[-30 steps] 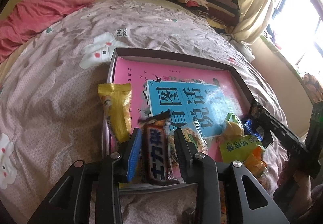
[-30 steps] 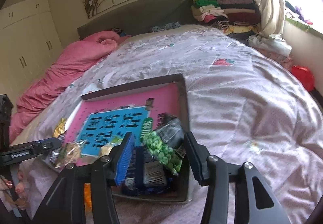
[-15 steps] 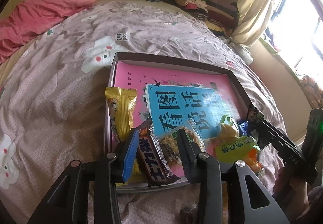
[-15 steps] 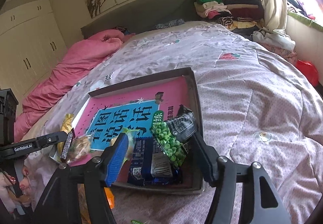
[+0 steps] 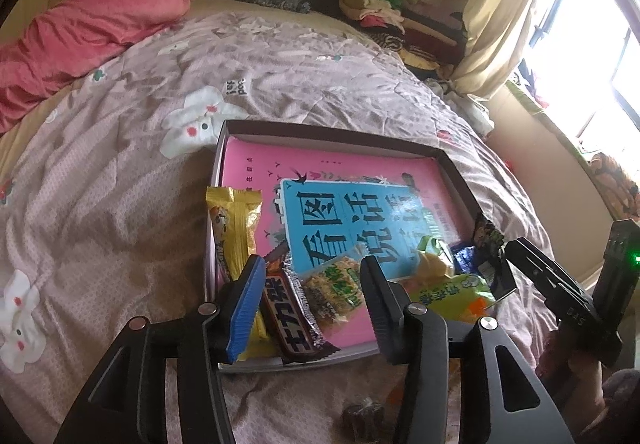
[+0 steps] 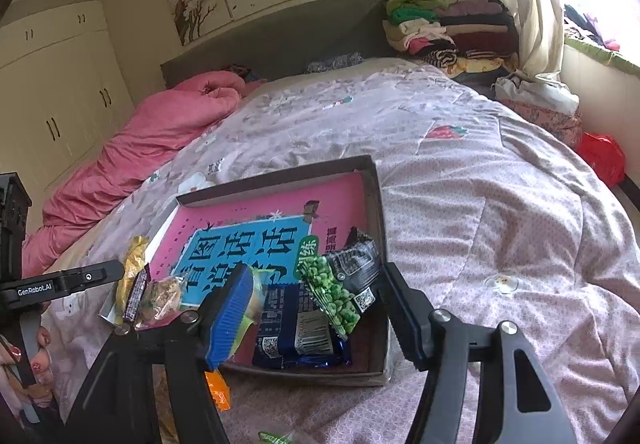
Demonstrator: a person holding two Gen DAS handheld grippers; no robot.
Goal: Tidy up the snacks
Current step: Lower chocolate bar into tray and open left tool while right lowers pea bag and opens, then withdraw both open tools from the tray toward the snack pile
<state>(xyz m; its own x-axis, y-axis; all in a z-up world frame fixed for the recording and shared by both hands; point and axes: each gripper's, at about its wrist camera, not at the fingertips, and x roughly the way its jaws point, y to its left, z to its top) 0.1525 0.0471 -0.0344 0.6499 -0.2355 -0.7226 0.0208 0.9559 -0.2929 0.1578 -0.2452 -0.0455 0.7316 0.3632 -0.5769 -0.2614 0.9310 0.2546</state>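
Observation:
A shallow dark-rimmed box [image 5: 332,131] with a pink and blue printed bottom lies on the bed. At its near edge my left gripper [image 5: 312,286] hovers, its jaws opening. A brown chocolate bar [image 5: 298,324] and a noodle snack packet [image 5: 334,284] lie between the fingers, and neither pad presses on them. A yellow packet [image 5: 236,228] lies just to their left, a green one [image 5: 450,292] to their right. My right gripper [image 6: 316,298] stands open over the box's [image 6: 280,175] right corner, above blue packets [image 6: 296,336] and a green pea packet [image 6: 332,294].
A loose orange packet [image 6: 218,390] and a small dark snack [image 5: 364,414] lie on the quilt in front of the box. A pink duvet [image 5: 100,19] is bunched at the far left. Folded clothes [image 6: 440,27] are stacked by the curtain. A red bag [image 6: 602,157] sits beside the bed.
Both grippers' jaws have spread wider. The chocolate bar, earlier close between the left pads, now lies loose in the box. Both hands have barely moved.

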